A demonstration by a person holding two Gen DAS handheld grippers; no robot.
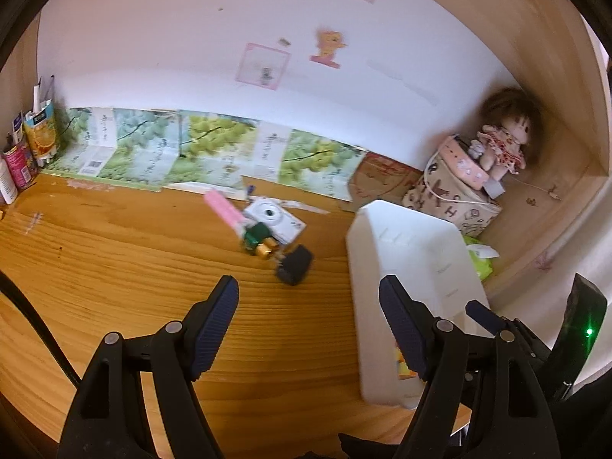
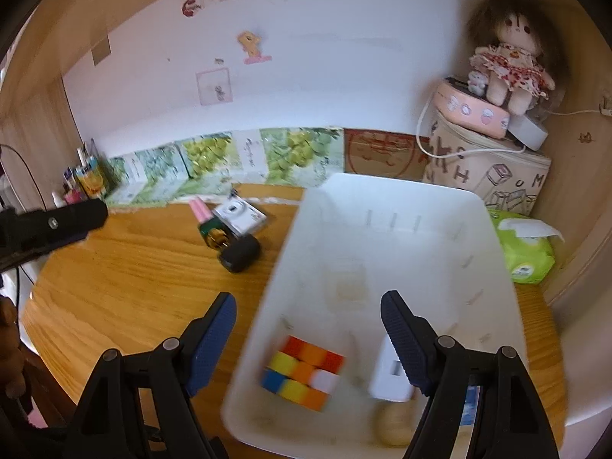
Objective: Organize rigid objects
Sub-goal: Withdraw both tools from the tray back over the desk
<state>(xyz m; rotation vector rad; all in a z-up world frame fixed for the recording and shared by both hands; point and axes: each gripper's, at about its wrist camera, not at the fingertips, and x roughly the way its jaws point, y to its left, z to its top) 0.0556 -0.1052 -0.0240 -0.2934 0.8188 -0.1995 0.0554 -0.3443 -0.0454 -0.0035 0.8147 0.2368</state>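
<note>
Inside white bin point(image 2: 382, 206), puzzle cube point(image 2: 302, 371); both fingers spread.

- A doll point(image 2: 510, 61) sits on a pink case point(image 2: 472, 109) atop a printed pouch point(image 2: 493, 172).
- Green wipes pack point(image 2: 526, 252) beside it.
- Juice carton point(image 1: 40, 135) far left.

White bin point(image 2: 386, 206), multicoloured cube point(image 2: 302, 371), pink tube point(image 1: 223, 206), orange-brown woodgrain table point(image 1: 114, 267).
</note>
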